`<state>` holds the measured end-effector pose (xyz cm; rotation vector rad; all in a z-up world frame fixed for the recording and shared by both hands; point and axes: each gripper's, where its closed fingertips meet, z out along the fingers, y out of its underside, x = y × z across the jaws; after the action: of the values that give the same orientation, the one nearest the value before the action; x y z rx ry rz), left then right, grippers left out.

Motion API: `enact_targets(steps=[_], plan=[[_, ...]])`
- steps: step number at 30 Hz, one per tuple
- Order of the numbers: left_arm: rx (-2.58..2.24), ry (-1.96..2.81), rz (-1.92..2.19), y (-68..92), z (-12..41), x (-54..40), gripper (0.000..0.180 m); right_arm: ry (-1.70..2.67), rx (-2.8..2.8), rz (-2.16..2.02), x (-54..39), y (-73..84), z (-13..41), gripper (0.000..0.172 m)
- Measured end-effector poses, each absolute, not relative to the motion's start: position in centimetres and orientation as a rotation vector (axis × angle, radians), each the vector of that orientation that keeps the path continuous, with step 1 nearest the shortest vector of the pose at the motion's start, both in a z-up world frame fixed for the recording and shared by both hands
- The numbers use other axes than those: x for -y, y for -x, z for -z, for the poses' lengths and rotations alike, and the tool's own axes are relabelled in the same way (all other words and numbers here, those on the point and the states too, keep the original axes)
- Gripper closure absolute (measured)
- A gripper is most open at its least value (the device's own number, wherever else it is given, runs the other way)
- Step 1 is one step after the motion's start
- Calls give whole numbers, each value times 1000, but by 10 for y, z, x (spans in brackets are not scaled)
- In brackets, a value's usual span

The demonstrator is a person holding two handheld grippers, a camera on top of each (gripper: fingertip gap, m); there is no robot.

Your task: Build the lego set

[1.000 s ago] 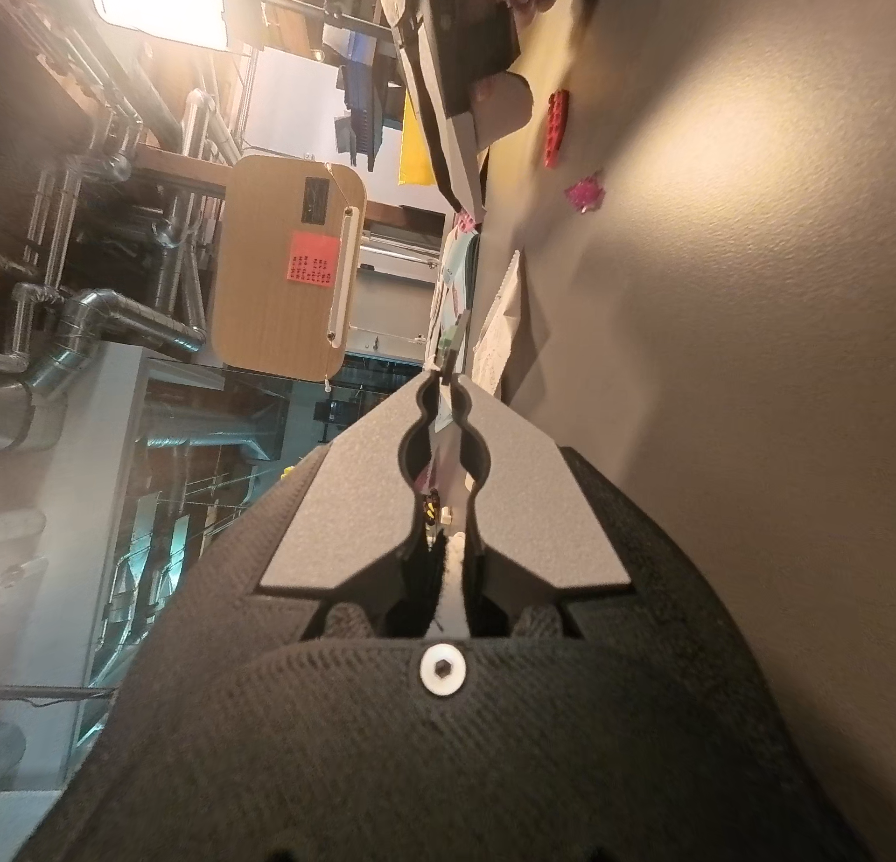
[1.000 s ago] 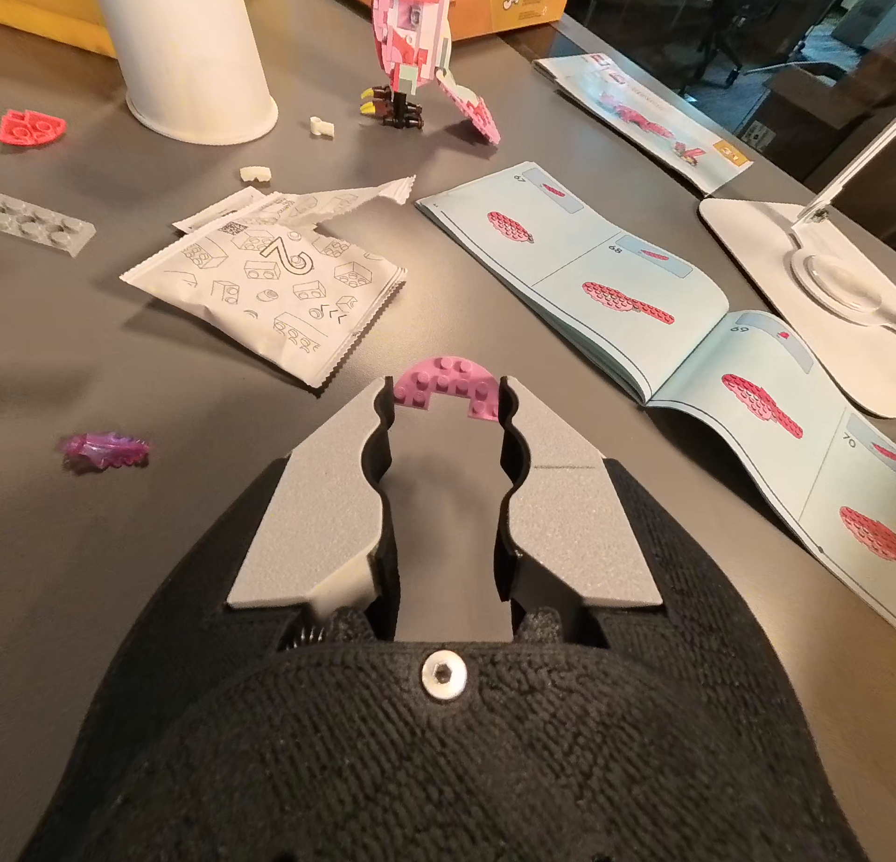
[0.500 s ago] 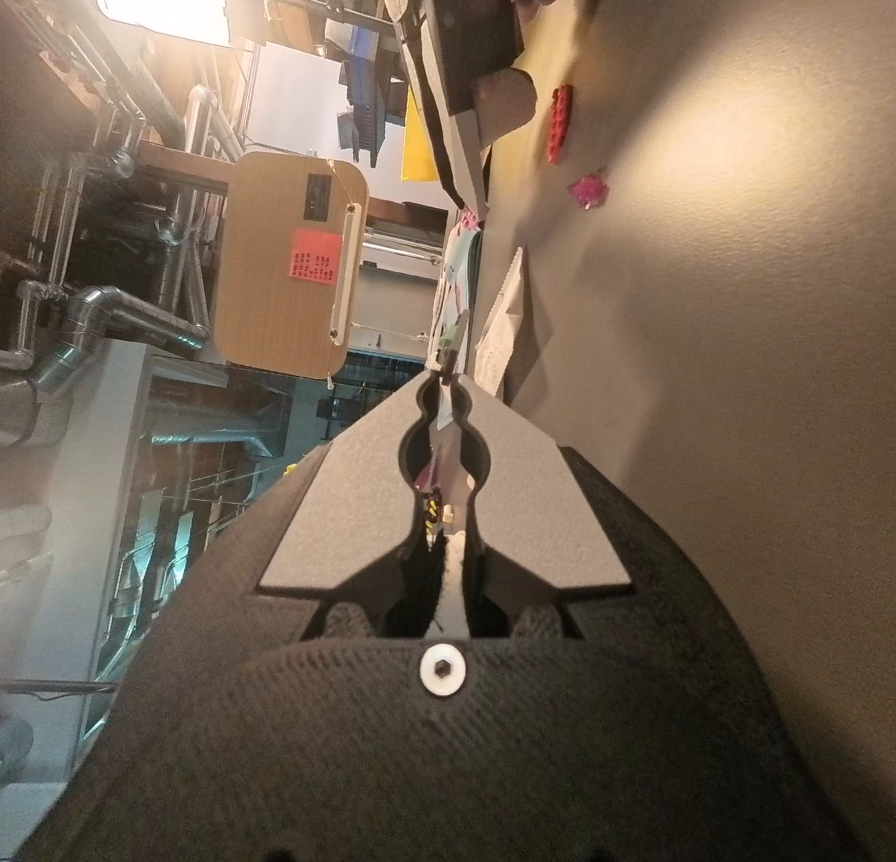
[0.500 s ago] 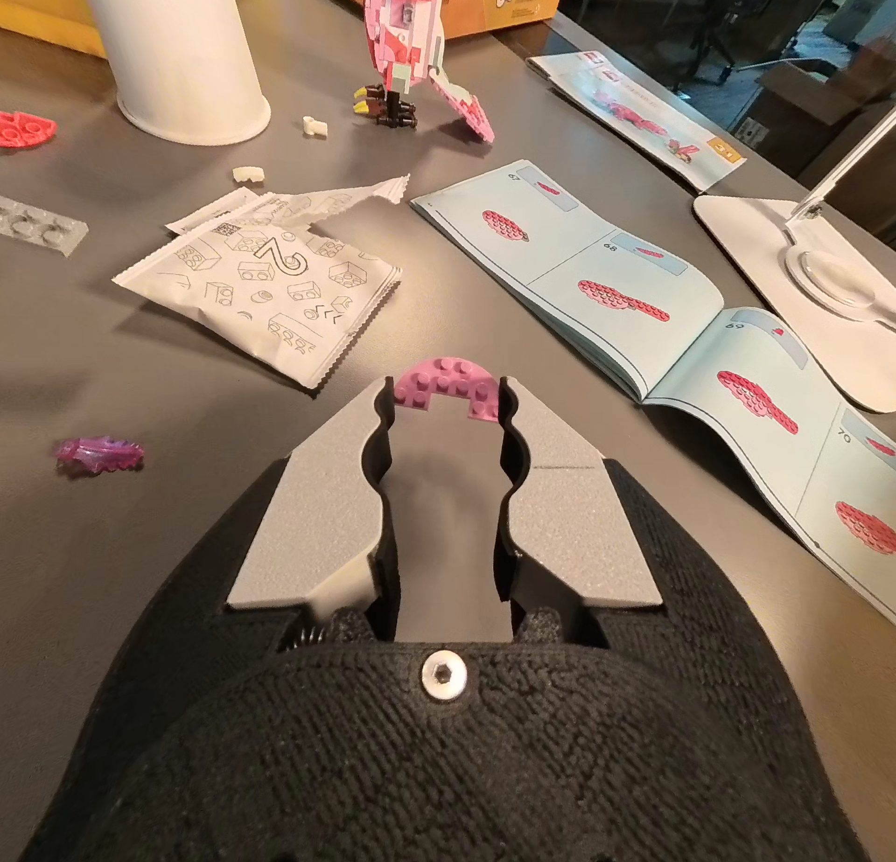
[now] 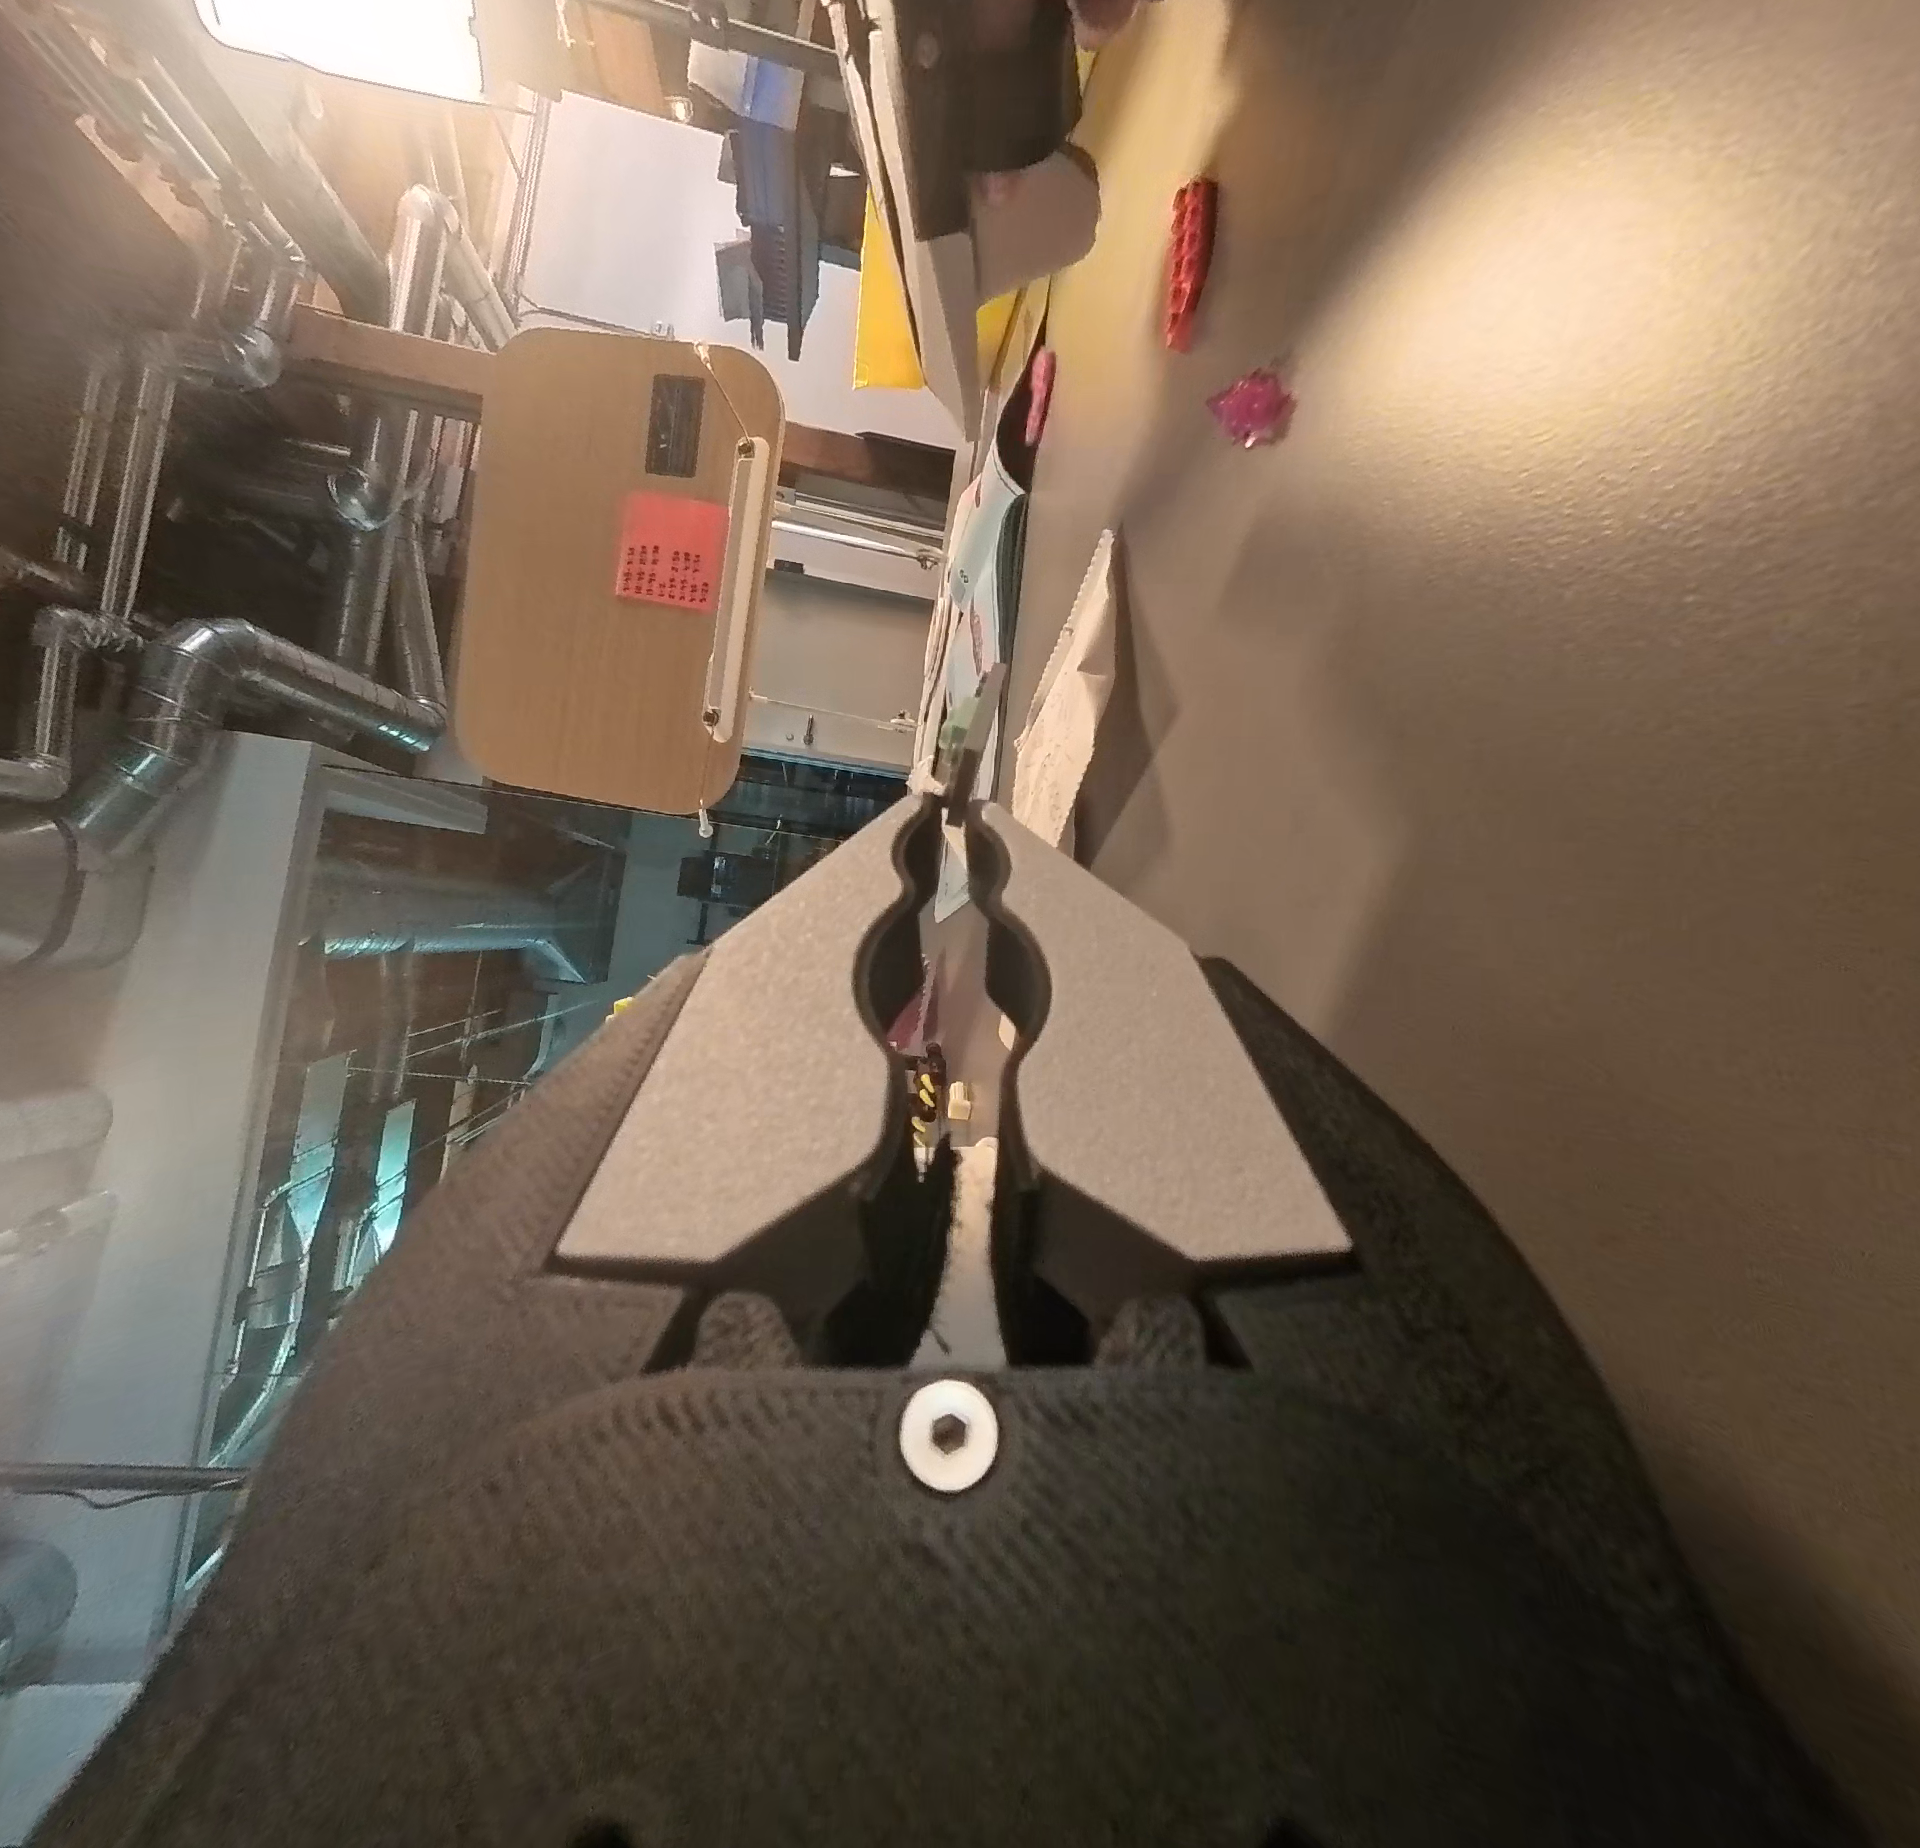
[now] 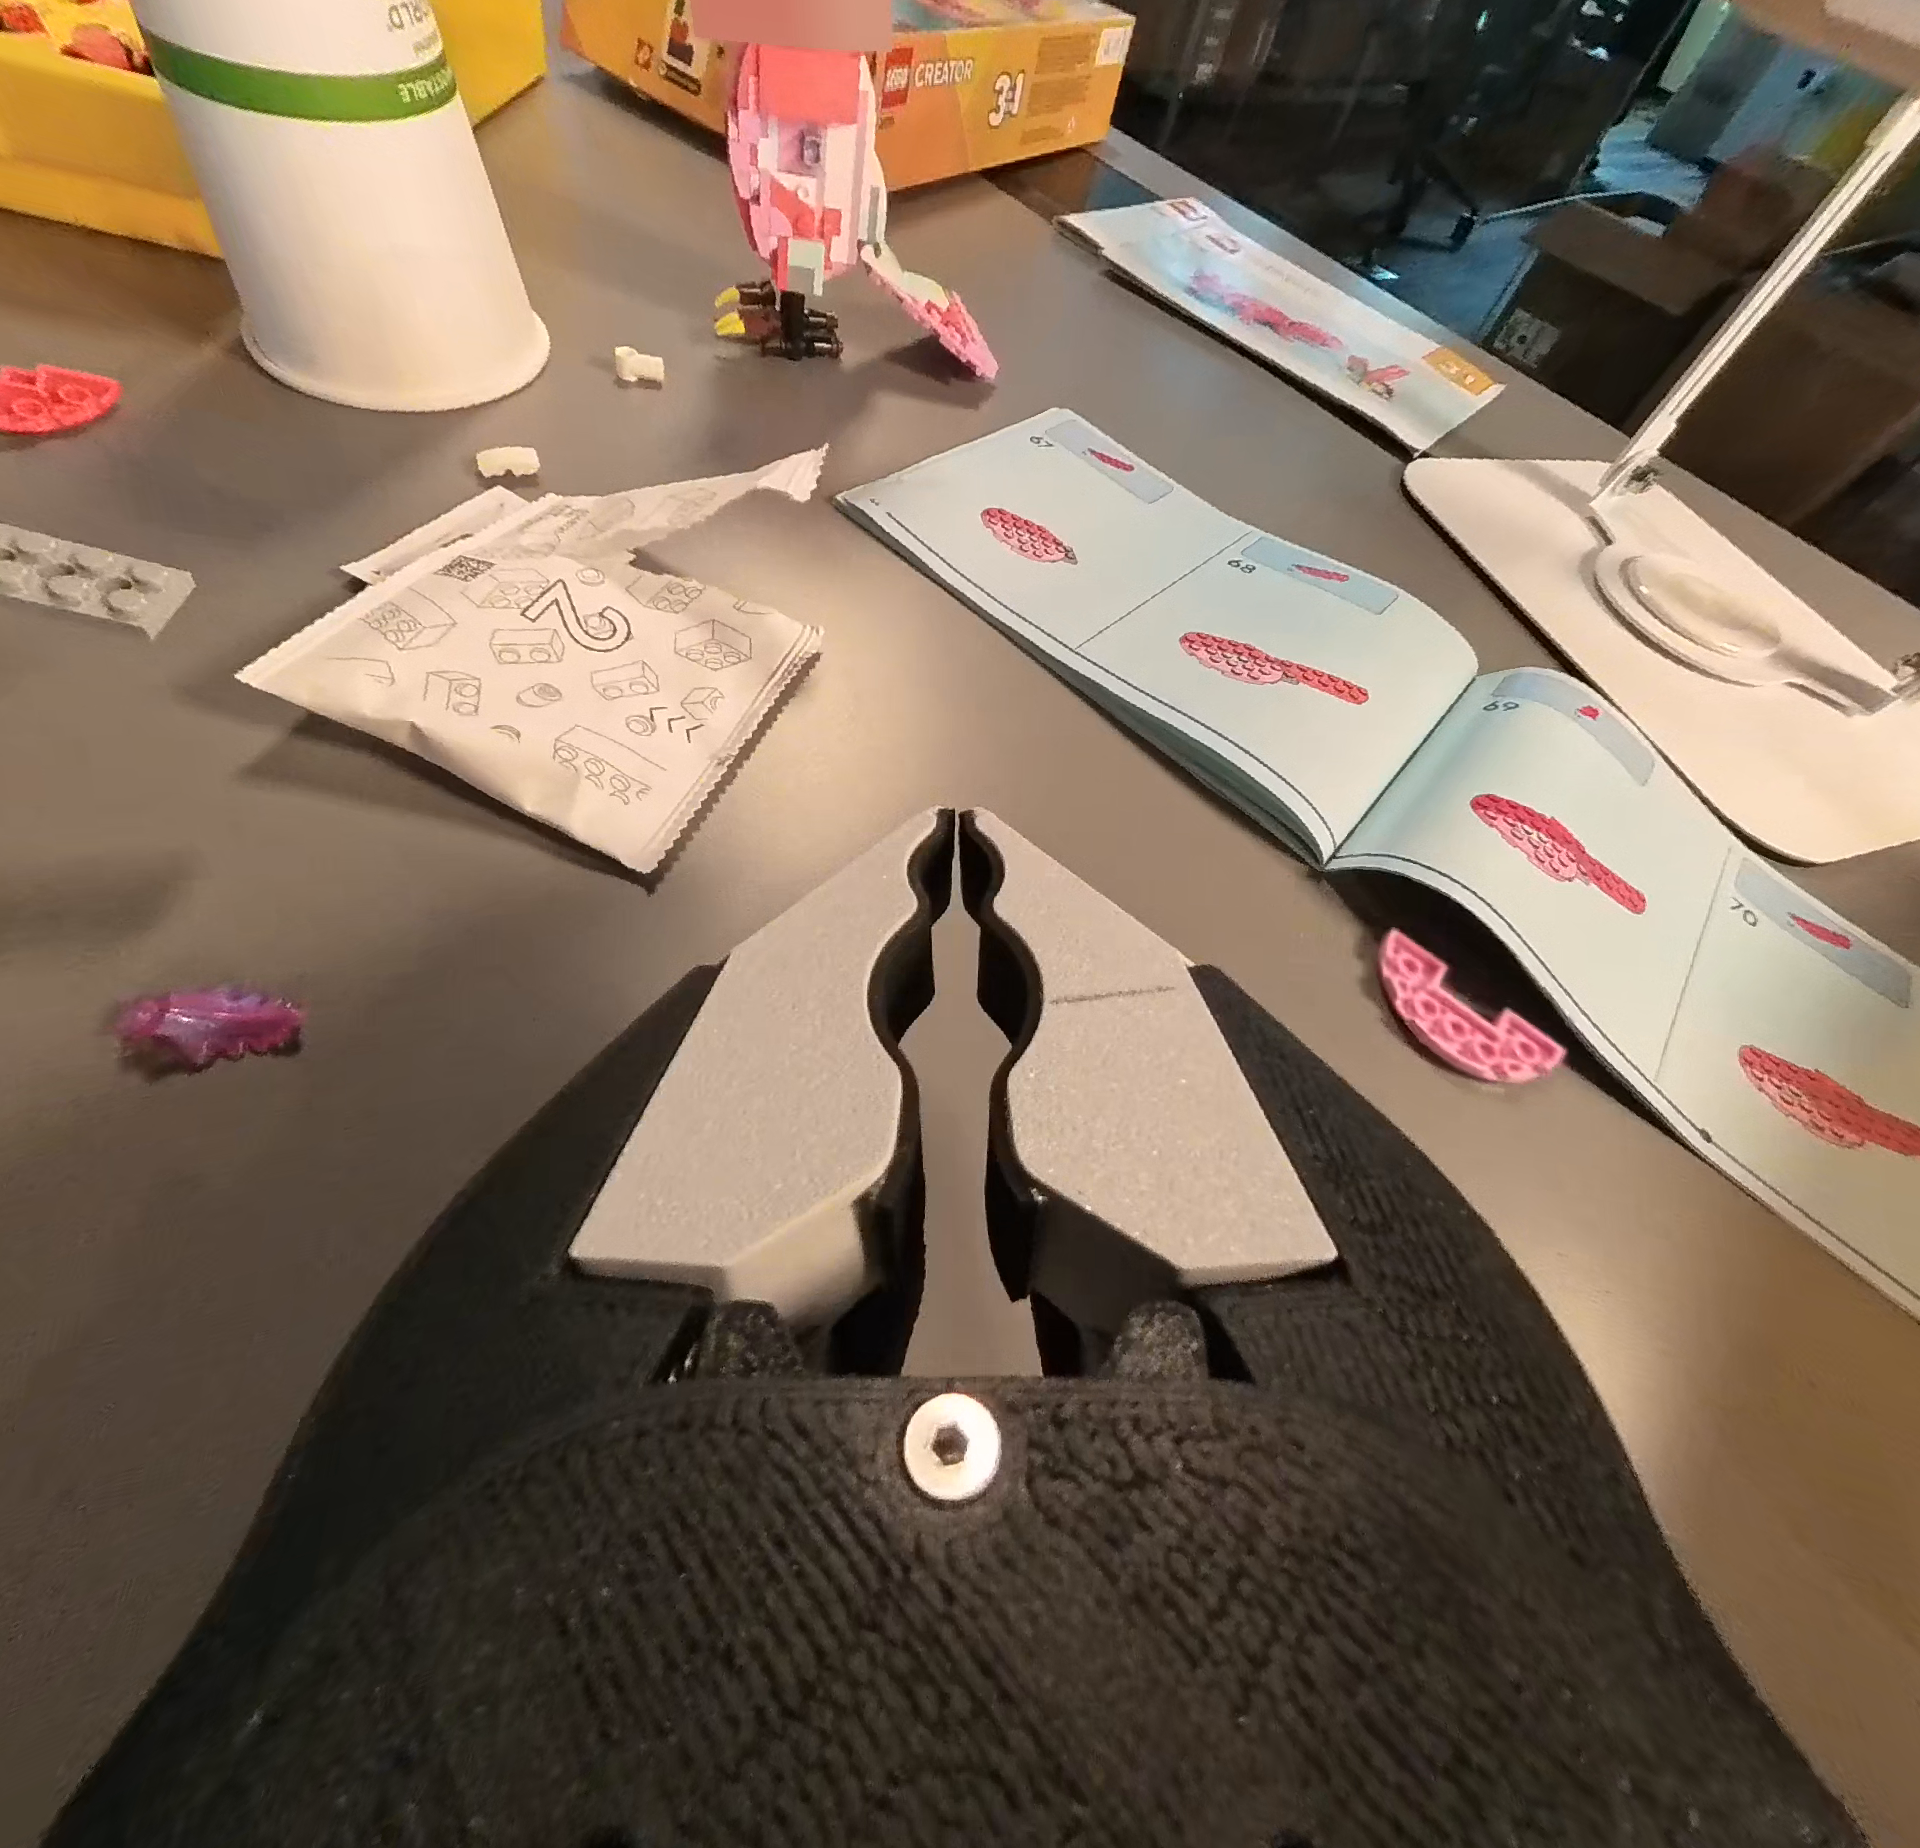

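Pink brick bird (image 6: 805, 167), white cup (image 6: 343, 198) with green band, pale-blue booklet (image 6: 1226, 645), yellow box (image 6: 997, 84)

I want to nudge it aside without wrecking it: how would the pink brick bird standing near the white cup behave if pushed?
The pink brick bird would probably tip: it is tall and stands on small dark feet. It seems light and built from many clipped pieces, so a fall may knock bits off. The smooth grey table may let it slide.

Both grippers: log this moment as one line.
left gripper: shut on thin dark plate | right gripper: shut, empty, over table | pink half-round plate: on table by open booklet
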<state>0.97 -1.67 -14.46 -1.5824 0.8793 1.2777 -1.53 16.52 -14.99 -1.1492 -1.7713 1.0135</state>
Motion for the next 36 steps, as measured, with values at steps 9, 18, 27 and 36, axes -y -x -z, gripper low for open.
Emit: enact_targets(steps=[9, 18, 27, 36], plan=[[-881, 1580, -1282, -10, 144, 17, 177, 1220, 1678, -1011, -179, 17, 145, 159], [-897, 1581, -1269, -12, 146, 15, 178, 1710, 1436, -842, -271, 25, 173, 119], [-897, 1583, -1258, -12, 147, 15, 178, 1805, 1493, -686, -302, 47, 194, 117], [-892, 1586, -1244, -12, 147, 14, 177, 1499, 1658, -517, -290, 38, 185, 127]])
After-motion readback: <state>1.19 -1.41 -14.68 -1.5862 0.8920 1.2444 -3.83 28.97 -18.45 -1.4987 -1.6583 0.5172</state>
